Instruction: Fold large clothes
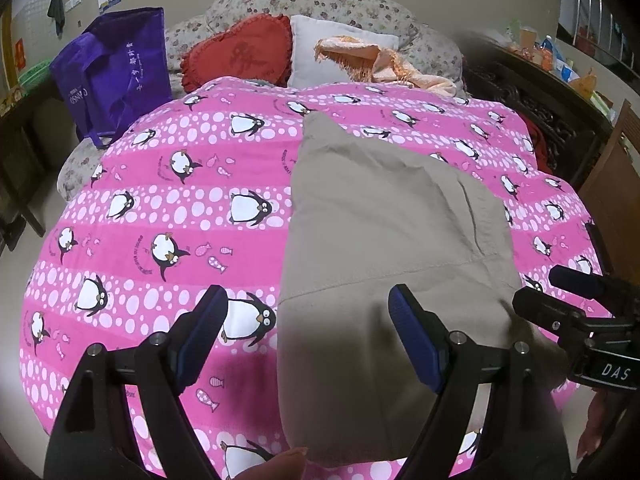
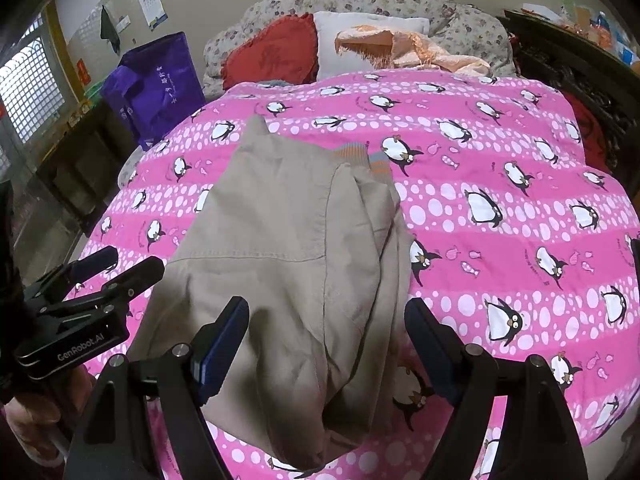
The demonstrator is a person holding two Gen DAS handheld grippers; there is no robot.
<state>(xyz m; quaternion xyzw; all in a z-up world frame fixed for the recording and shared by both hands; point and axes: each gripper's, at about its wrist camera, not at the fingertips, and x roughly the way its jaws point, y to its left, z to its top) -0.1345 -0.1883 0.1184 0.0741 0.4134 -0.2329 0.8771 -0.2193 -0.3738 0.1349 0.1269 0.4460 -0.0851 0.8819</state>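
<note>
You are holding both the left tongs and the right tongs spread wide, gripping nothing. The folded khaki garment is lying beneath them on the pink penguin quilt.

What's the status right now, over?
Left gripper open, right gripper open, both empty above the near end. Khaki garment lies partly folded on the pink penguin quilt. Nothing in the way.
</note>
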